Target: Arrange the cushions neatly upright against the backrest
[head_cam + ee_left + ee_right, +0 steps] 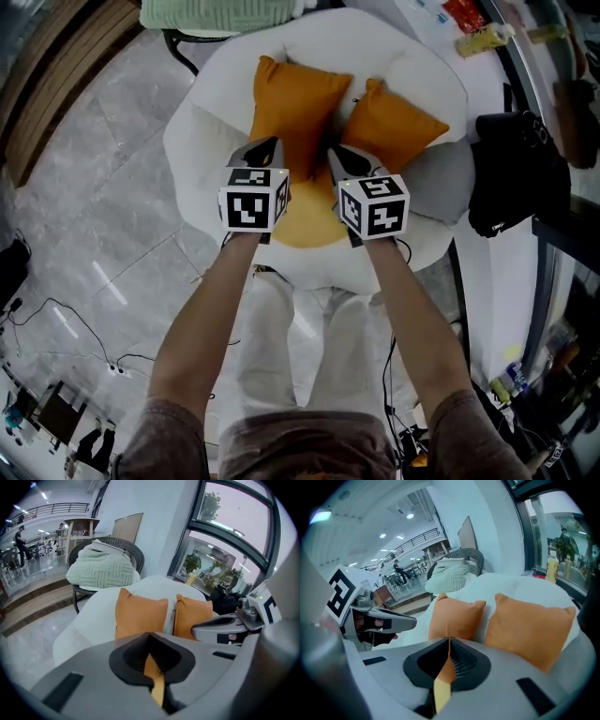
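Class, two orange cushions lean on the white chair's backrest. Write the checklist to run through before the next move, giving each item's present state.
1. Left cushion upright against the backrest: ok.
2. Right cushion squared with its neighbour: not ok, it is turned at an angle.
3. The two touching side by side: not ok, a white gap shows between them.
4. Left gripper jaws together: ok.
5. Right gripper jaws together: ok.
6. Either gripper pinching fabric: cannot tell.

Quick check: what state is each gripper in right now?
Left gripper: shut, nothing clearly held.
Right gripper: shut, nothing clearly held.
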`<state>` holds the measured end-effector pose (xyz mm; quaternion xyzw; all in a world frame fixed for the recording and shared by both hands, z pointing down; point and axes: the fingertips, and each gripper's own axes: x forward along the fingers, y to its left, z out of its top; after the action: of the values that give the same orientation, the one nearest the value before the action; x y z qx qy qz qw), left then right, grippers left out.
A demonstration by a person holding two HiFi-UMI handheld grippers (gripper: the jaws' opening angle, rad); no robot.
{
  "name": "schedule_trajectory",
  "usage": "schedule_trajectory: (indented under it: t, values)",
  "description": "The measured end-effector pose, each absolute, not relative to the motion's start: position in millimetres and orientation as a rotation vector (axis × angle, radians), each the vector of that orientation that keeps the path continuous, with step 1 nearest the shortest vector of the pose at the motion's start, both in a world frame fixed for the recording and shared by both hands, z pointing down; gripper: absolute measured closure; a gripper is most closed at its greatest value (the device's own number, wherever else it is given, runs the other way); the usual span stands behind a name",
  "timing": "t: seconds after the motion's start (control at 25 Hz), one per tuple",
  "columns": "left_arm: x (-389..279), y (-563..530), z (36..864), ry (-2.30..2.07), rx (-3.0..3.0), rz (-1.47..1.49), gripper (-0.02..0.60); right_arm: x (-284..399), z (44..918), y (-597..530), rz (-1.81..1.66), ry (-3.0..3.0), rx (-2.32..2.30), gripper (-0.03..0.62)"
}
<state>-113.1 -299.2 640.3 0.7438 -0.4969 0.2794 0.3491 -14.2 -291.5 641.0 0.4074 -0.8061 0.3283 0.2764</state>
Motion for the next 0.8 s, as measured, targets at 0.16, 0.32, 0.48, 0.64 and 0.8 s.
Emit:
schedule_trajectory:
  t: [0.16,0.32,0.48,0.64,0.8]
  values:
    - [-94.0,-272.8,596.5,-1.248,1.958,0.704,0.575,-6.1,600.6,-264.7,0.862,-2.194,1.032,0.569]
    - [-79.3,-246.2,549.3,-1.226,1.954,0.671,0.575,5.1,555.7,-243.0,0.885,-2.213,1.042,0.570]
    - [-63.1,-218.8,507.9,-1.215,1.953,0.671,0.575,11.7,510.5,-222.6,0.914,-2.237,1.043,0.571]
    - [-52.9,-198.3,469.5,-1.213,1.961,0.667,0.575,14.8,471.1,-208.1,0.921,-2.269,1.039,0.571]
    - [-45.8,-182.2,425.7,-1.210,2.003,0.678,0.575,14.3,433.1,-187.3,0.896,-2.311,0.978,0.571]
